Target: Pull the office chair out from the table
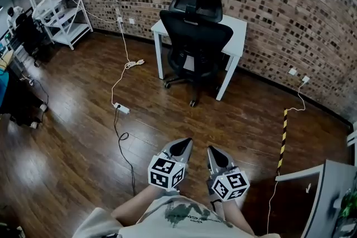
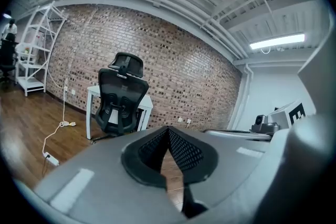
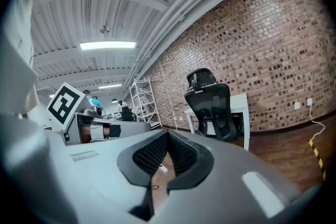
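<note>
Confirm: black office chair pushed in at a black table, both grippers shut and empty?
No: the table is white, not black, per the head view. The office chair is black and pushed in; left gripper and right gripper shut and empty.

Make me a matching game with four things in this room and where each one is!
Things
1. black mesh office chair
2. white metal shelf rack
3. white power strip
4. yellow-and-black striped tape

Places
A. on the wooden floor, right of the chair
B. pushed in at the white table
C. far left, by the brick wall
D. on the floor, left of the chair

Pairs: 1-B, 2-C, 3-D, 4-A
</note>
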A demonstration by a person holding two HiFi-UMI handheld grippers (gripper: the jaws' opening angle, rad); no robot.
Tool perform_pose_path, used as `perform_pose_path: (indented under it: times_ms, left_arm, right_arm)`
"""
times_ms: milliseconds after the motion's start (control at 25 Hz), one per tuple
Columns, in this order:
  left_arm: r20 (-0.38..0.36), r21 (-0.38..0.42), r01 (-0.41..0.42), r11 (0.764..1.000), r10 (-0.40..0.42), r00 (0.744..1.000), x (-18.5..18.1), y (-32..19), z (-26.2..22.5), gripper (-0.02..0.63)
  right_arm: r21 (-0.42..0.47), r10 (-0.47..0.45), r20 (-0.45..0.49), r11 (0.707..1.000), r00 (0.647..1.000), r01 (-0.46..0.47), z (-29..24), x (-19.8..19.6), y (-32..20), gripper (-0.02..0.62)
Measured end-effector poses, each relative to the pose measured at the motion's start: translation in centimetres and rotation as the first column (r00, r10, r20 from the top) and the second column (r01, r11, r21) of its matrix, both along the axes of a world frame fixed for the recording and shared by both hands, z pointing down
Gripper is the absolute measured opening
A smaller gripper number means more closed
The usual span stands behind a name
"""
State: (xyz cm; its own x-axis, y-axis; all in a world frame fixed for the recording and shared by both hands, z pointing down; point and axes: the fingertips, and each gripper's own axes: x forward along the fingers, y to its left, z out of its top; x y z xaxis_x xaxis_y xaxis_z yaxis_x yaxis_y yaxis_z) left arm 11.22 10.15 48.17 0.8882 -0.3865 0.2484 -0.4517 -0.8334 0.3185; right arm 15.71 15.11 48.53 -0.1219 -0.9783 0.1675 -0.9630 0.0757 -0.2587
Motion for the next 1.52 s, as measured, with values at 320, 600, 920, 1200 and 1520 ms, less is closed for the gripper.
perform_pose_path:
  times_ms: [320,600,920,1200,1520]
  left_arm:
    - [-0.034,-0.016,-0.054,0.998,0.053,0.998,0.6,-4.9,0.1,0.015]
    - [-0.044,-0.024,-0.083,0.996,0.082,0.996,0.8,-7.7,0.2,0.015]
    - [-0.035,-0.026,-0.077,0.997,0.076,0.997,1.4,-11.0,0.9,0.015]
    - [-0.009,-0.032,-0.043,0.999,0.042,0.999,3.0,-15.5,2.1,0.015]
    - [0.005,-0.018,0.001,1.0,-0.001,1.0,7.7,-22.6,2.0,0.015]
  right_arm:
    - [-0.018,0.04,-0.023,0.999,0.999,-0.041,0.0,-0.4,-5.0,0.0]
    - [-0.019,0.061,-0.042,0.998,0.997,-0.061,-0.3,-0.4,-8.1,0.0]
    - [-0.012,0.051,-0.05,0.999,0.997,-0.052,0.3,0.5,-11.9,0.0]
    - [-0.006,0.027,-0.028,1.0,0.999,-0.028,1.2,2.6,-16.5,0.0]
    - [0.019,-0.028,-0.015,0.999,0.999,0.028,1.1,7.2,-23.9,0.0]
